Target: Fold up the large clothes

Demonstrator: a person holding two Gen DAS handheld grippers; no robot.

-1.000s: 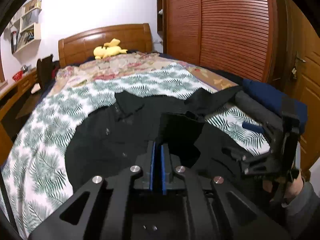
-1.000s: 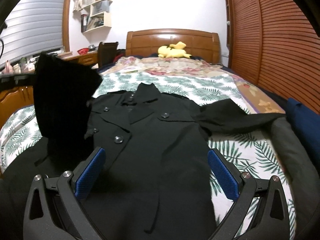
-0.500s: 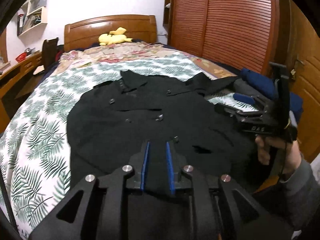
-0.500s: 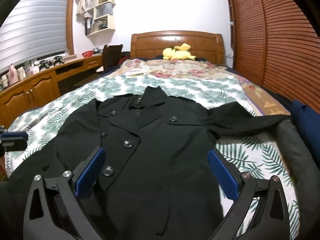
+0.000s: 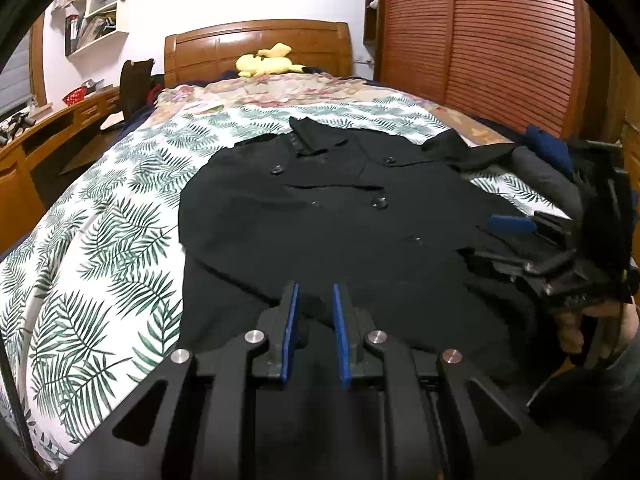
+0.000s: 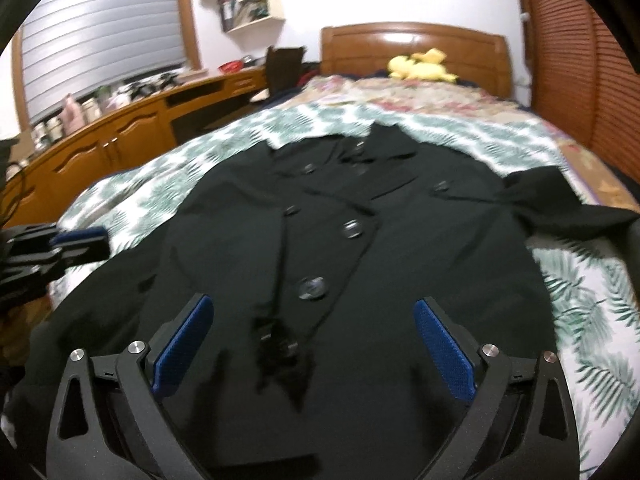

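No brand, label or legible writing found on any item in either view.

The black coat [image 5: 328, 216] lies flat and face up on the bed [image 5: 100, 248], collar toward the wooden headboard [image 5: 256, 46], buttons showing down the front. One sleeve [image 6: 560, 200] stretches out sideways over the leaf-print cover toward the slatted wardrobe [image 5: 500, 40]. The hem end lies nearest me, at the foot edge of the bed.

My left gripper [image 5: 314, 328] hovers over the hem area; its jaws stand a narrow gap apart, having just been opening, and no cloth is pinched between the blue pads. My right gripper [image 6: 314, 344] is over the lower front of the coat with its jaws spread wide, nothing between them; in the left wrist view it shows at the right, held by my hand [image 5: 592, 328].

Open room: a broad strip of bare leaf-print cover lies on the side of the coat toward the wooden desk [image 6: 120, 136], and more between the collar and a yellow plush toy [image 5: 266, 64] by the headboard. On the wardrobe side, dark folded items [image 5: 552, 172] crowd the bed edge close to the sleeve
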